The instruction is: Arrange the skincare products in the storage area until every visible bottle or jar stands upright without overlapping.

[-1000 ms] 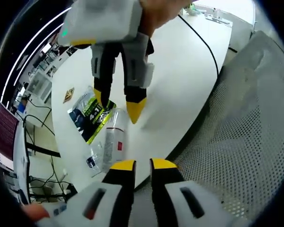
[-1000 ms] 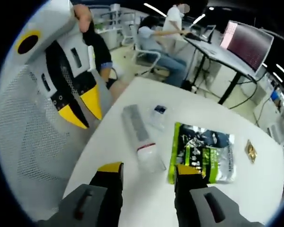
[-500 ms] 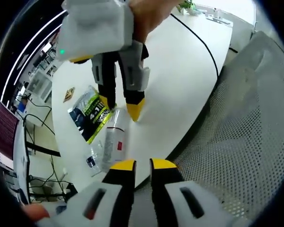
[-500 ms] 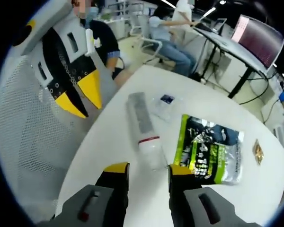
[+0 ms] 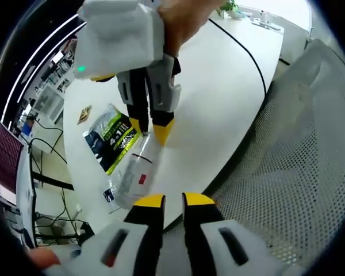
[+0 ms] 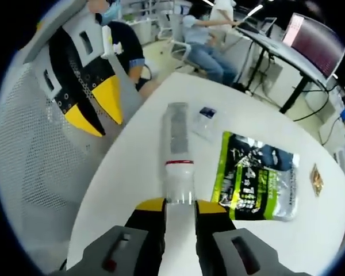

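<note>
A clear bottle [image 6: 177, 149] with a red band and a grey label lies on its side on the white table [image 6: 126, 190]. My right gripper [image 6: 179, 206] is shut on the bottle's near end, one yellow tip on either side. In the left gripper view the right gripper [image 5: 148, 127] comes down from above onto the bottle [image 5: 135, 172]. My left gripper [image 5: 173, 199] is shut on nothing, off the table's edge over a mesh chair. From the right gripper view, the left gripper [image 6: 98, 110] hangs at the upper left.
A green and black pouch [image 6: 256, 175] lies flat beside the bottle. A small clear sachet [image 6: 206, 118] sits past it, a small brown item [image 6: 317, 178] farther off. The grey mesh chair [image 5: 299, 161] borders the table. People sit at desks [image 6: 207, 46] behind. A black cable [image 5: 247, 52] crosses the table.
My right gripper has come down over the bottle's end and closed from wide open onto it. The bottle has swung a little in line with the jaws. The left gripper stayed put.
</note>
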The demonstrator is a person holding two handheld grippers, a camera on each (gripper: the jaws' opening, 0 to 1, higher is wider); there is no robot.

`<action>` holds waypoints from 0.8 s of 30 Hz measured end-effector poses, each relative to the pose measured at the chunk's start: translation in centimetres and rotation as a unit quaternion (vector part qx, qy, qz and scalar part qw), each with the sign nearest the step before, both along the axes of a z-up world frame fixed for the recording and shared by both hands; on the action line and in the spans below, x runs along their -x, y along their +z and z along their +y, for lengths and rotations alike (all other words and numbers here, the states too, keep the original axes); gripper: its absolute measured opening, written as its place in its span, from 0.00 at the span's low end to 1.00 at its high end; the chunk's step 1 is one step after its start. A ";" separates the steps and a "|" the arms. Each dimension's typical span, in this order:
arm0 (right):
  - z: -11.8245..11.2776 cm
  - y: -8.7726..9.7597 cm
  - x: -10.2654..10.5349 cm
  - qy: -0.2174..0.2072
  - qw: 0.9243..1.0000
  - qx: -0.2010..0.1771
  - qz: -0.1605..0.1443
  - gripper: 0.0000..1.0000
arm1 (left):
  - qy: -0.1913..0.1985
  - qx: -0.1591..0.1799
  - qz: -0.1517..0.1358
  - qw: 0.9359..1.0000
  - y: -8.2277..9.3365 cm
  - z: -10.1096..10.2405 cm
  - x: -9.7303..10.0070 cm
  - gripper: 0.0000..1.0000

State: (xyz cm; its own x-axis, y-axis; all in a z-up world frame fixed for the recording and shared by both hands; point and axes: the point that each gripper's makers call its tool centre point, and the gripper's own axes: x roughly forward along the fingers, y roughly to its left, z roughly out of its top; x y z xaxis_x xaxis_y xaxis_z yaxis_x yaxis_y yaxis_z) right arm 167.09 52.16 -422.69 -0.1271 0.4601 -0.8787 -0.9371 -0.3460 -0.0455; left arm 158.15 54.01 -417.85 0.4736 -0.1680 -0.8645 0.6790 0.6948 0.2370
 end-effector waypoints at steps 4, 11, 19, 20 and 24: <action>-0.2 0.0 -0.3 -0.019 1.000 -0.003 0.005 0.16 | 0.001 0.000 -0.001 1.000 0.0 0.0 0.0 0.06; -1.1 0.2 -0.9 -0.041 0.999 -0.005 0.002 0.13 | 0.002 0.000 -0.004 1.000 0.1 0.1 -0.1 0.06; -3.0 1.1 -0.6 -0.084 0.996 -0.019 0.011 0.12 | 0.003 0.002 -0.011 1.000 0.3 0.1 -0.3 0.08; -3.3 1.1 -0.5 -0.088 0.996 -0.019 0.011 0.12 | 0.003 0.002 -0.012 1.000 0.4 0.1 -0.4 0.08; -5.1 1.3 0.1 -0.116 0.993 -0.026 0.018 0.12 | 0.002 0.002 -0.016 1.000 0.4 0.1 -0.5 0.09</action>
